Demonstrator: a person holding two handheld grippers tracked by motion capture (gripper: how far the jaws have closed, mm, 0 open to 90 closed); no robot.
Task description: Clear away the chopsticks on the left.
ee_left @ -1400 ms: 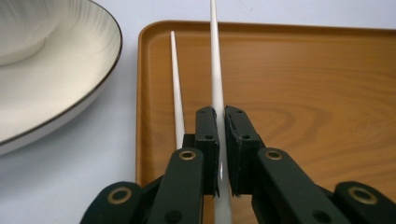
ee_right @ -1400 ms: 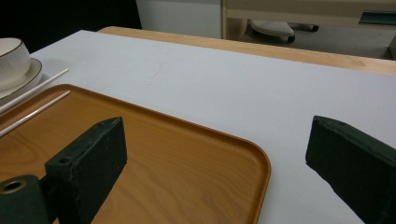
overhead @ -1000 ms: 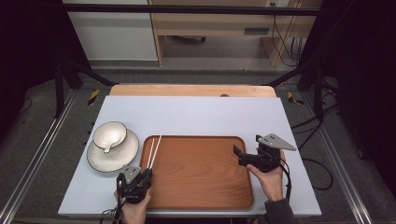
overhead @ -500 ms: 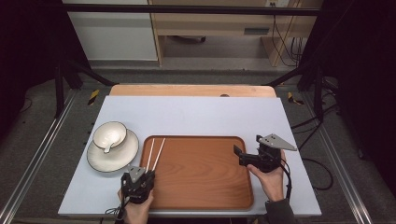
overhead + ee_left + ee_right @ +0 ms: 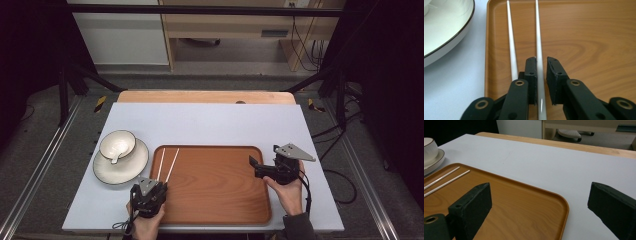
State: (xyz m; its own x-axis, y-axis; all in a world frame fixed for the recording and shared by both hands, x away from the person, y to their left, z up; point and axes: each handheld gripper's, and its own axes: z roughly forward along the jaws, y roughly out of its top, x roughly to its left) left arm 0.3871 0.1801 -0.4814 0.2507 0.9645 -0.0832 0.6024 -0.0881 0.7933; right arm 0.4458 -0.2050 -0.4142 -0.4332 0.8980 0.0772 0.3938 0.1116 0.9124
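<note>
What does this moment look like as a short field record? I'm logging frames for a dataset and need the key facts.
setting: white table
tray: wooden tray, lying flat
chopsticks: two white chopsticks on the tray's left part, side by side
left gripper: jaws astride one chopstick, a gap on one side, not clamped
right gripper: wide open over the tray's right edge, holding nothing
dishes: bowl on a plate, left of the tray

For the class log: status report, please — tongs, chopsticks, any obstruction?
Left tongs straddling one chopstick, gap still visible. Right tongs open, over tray edge. Second chopstick lies alongside on tray. Plate nearby.
</note>
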